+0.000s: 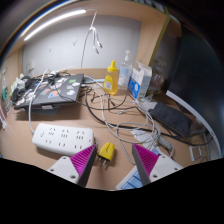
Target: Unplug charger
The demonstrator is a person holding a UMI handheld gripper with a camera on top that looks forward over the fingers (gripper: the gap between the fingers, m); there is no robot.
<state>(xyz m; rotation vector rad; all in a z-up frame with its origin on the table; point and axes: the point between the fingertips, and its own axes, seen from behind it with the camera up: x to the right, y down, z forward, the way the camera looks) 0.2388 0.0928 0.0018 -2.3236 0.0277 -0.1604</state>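
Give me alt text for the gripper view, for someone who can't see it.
The gripper hovers with its fingers open over a wooden desk, just short of a white power strip and a tangle of white cables. Beyond stand a yellow bottle and a clear bottle.

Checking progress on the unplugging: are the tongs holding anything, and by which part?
Nothing is held. The tongs are open, short of the white power strip.

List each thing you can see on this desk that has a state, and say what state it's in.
gripper: open, holding nothing, low over the desk.
white power strip: lying flat just ahead of the left finger, cable attached; whether a charger sits in it cannot be told.
yellow bottle: upright, cap on.
cables: loose, tangled on the desk.
laptop: closed.
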